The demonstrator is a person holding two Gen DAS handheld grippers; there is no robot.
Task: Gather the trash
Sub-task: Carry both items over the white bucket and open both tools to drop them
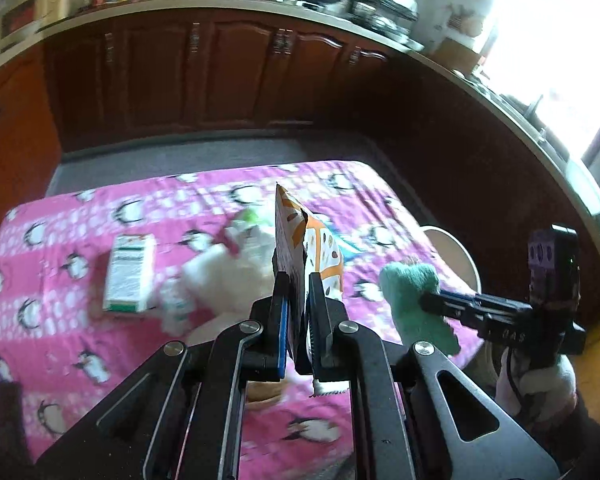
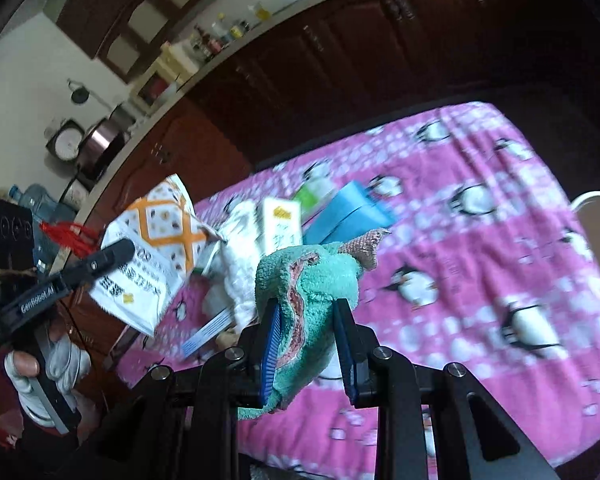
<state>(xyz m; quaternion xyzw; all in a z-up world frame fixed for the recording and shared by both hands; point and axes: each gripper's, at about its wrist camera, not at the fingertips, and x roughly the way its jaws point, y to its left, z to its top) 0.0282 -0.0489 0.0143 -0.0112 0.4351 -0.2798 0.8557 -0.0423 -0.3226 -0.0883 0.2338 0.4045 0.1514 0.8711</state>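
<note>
My left gripper (image 1: 298, 288) is shut on a white and orange snack packet (image 1: 292, 232), which stands upright between the pads above the pink penguin tablecloth (image 1: 60, 320). The right wrist view shows the same packet (image 2: 156, 240) hanging from the left gripper (image 2: 120, 250). My right gripper (image 2: 306, 312) is shut on a bunched teal cloth (image 2: 312, 280) with a frayed brown corner. From the left wrist view, that cloth (image 1: 412, 292) hangs at the tip of the right gripper (image 1: 428, 304), off the table's right side. Both loads are lifted clear of the table.
On the table lie a white and green box (image 1: 130, 272), crumpled white wrapping (image 1: 228, 276), a blue box (image 2: 348, 212) and a pale carton (image 2: 282, 224). A white round seat (image 1: 456, 252) stands past the right edge. Dark wooden cabinets (image 1: 236, 68) run behind. A gloved hand (image 2: 56, 364) holds the left gripper.
</note>
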